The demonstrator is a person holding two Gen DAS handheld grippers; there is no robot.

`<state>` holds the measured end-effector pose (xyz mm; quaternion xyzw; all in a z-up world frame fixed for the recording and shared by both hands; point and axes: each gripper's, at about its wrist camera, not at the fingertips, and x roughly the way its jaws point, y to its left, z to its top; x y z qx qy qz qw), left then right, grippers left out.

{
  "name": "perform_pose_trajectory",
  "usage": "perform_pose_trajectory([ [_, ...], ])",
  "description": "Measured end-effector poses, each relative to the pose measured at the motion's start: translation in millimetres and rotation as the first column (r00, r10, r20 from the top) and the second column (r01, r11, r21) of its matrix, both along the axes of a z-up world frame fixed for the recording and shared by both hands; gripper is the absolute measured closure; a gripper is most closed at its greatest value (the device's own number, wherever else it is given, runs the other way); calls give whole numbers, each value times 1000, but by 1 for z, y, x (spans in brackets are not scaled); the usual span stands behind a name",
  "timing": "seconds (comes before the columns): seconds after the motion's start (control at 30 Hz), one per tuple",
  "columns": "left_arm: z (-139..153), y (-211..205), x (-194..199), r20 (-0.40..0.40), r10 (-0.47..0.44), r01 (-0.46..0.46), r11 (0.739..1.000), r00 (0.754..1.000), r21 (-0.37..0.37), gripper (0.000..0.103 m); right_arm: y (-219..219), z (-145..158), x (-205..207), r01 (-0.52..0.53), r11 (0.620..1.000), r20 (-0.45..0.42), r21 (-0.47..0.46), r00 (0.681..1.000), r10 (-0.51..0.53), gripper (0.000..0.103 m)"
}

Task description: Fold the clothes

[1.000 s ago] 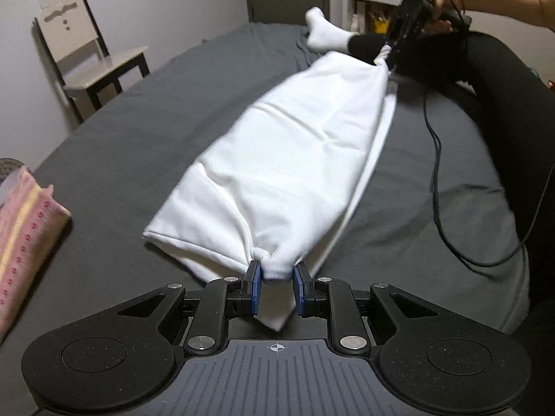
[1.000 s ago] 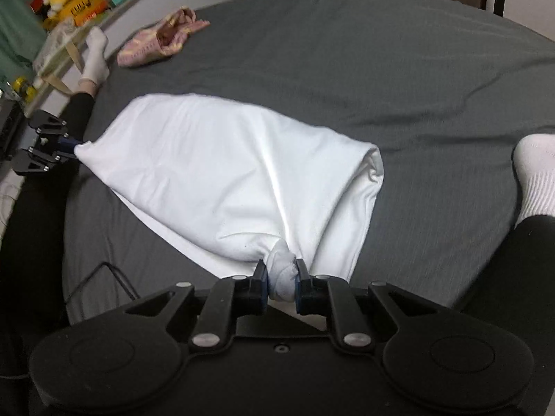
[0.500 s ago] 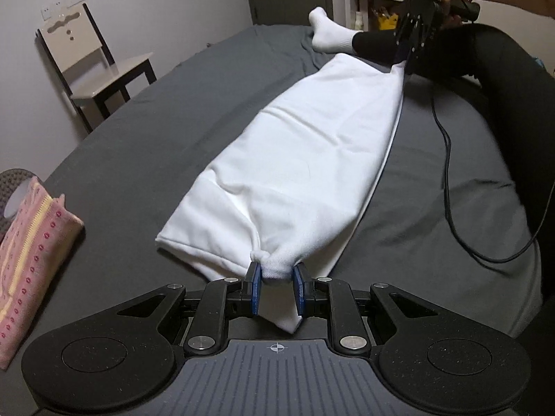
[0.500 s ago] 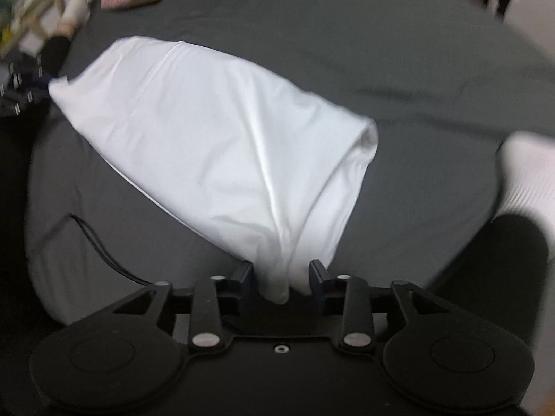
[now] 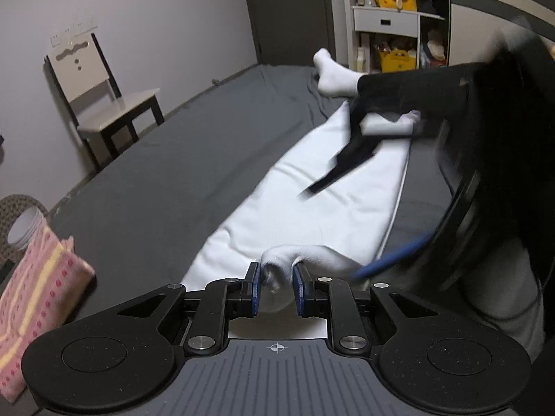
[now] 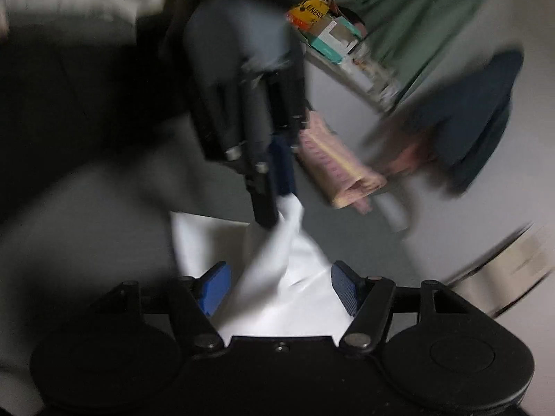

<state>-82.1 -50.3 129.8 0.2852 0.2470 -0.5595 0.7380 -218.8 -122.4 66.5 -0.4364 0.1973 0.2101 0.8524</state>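
A white garment (image 5: 312, 204) lies lengthwise on the grey bed (image 5: 166, 173). My left gripper (image 5: 275, 279) is shut on a bunched corner of it at the near end. The right gripper has come close on the right as a blurred black shape, with one blue pad (image 5: 392, 260) showing. In the blurred right wrist view my right gripper (image 6: 281, 287) stands wide open, with white cloth (image 6: 288, 277) lying loose between its fingers. Just ahead of it, the left gripper (image 6: 277, 208) points down and pinches the cloth's peak.
A pink patterned folded cloth (image 5: 38, 287) lies at the bed's left edge, also the pink cloth (image 6: 340, 170) behind the left gripper. A chair (image 5: 114, 104) stands by the wall, shelves (image 5: 388, 17) at the back. A person's black-clad leg with white sock (image 5: 333, 76) rests on the bed's far end.
My right gripper has opened, let go of its corner and swung across the bed to the left gripper. The left gripper still holds its corner and sits lower.
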Motion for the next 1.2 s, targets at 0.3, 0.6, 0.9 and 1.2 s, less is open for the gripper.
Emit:
perform_pose_trajectory([
  [0.3, -2, 32, 0, 60, 82, -75, 991, 995, -114, 71, -57, 58, 73, 199, 894, -307, 402, 949, -74, 91],
  [0.6, -34, -17, 7, 252, 186, -212, 974, 950, 81, 64, -137, 98, 120, 376, 648, -481, 662, 877, -17, 92],
  [0.9, -64, -54, 47, 275, 321, -360, 927, 906, 103, 63, -114, 96, 117, 327, 702, -491, 633, 870, 38, 92],
  [1.2, -70, -15, 83, 125, 505, -520, 834, 854, 186, 58, -62, 53, 87, 229, 811, -512, 538, 854, 98, 92],
])
